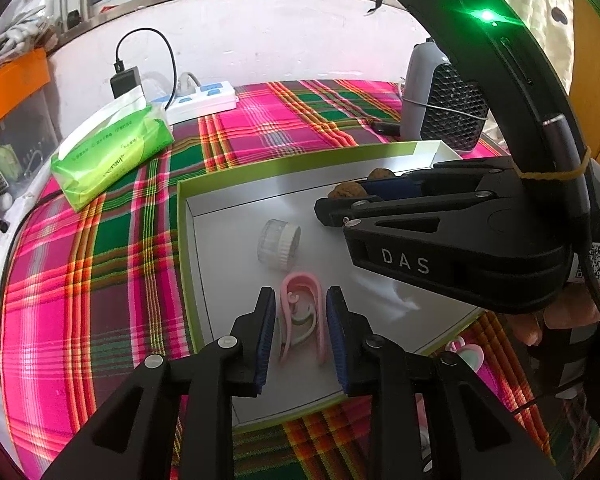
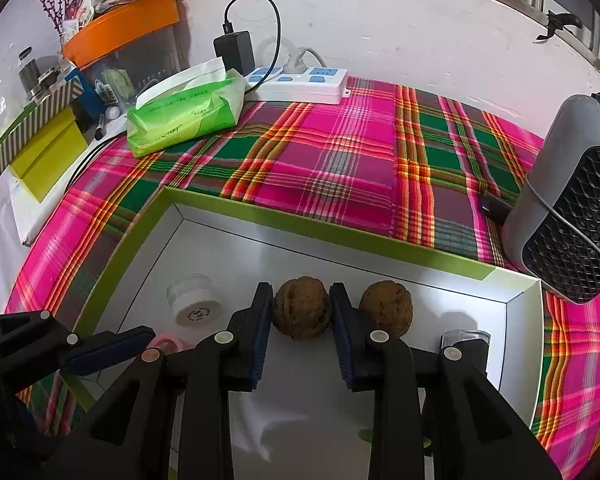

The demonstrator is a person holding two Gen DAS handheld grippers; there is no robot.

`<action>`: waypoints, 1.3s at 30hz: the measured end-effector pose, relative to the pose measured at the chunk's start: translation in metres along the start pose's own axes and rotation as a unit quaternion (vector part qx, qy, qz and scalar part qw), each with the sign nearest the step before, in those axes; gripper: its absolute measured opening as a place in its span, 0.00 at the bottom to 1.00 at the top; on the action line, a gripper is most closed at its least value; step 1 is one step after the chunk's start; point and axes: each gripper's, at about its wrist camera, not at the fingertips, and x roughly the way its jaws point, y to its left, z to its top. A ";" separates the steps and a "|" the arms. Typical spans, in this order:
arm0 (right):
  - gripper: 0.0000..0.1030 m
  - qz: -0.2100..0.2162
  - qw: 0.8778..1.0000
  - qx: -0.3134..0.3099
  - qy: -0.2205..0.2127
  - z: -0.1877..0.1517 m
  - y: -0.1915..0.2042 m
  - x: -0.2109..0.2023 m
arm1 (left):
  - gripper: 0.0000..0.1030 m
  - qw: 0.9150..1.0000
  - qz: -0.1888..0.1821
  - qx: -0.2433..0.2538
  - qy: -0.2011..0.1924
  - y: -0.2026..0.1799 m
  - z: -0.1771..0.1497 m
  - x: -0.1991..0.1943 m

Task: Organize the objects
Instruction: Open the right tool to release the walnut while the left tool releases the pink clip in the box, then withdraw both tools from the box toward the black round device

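Mostly done by the look of it: shallow green-rimmed white tray (image 2: 260,204) already holds two brown walnuts, a small white jar (image 2: 194,300) and a pink plastic hair claw clip (image 1: 302,316). Another pink item (image 1: 466,354) lies outside on the plaid cloth (image 1: 100,280). Left gripper (image 1: 300,334) straddles the clip, pads just off it. Right gripper (image 2: 300,334) pinches the left walnut (image 2: 302,312), resting in the tray.

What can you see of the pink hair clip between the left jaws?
The pink plastic claw hair clip lies on the white floor of the green-rimmed shallow box, near its front edge. It has two curved pink arms meeting at a rounded far end, with paler curled prongs and a whitish-green piece inside. The left gripper straddles it; its blue pads flank the clip's sides, contact unclear. A small clear ribbed jar sits just beyond, apart.
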 end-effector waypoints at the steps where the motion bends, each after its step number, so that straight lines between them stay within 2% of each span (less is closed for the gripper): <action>1: 0.30 0.000 1.000 0.001 -0.001 0.000 0.000 0.000 | 0.24 1.000 -0.001 -0.001 0.000 0.001 0.000 0.000; 5: 0.35 -0.001 1.000 0.005 -0.006 0.001 -0.002 -0.004 | 0.27 1.000 -0.001 -0.001 -0.001 0.000 0.000 -0.001; 9: 0.35 -0.002 1.000 0.008 -0.011 0.000 -0.002 -0.008 | 0.32 1.000 -0.002 -0.001 -0.004 -0.003 -0.001 -0.005; 27: 0.37 -0.005 0.998 0.028 -0.048 -0.018 -0.002 -0.056 | 0.32 0.999 0.008 -0.016 -0.039 -0.006 -0.019 -0.048; 39: 0.37 -0.006 0.996 0.038 -0.082 -0.050 0.002 -0.099 | 0.32 0.997 0.002 -0.035 -0.063 -0.007 -0.048 -0.089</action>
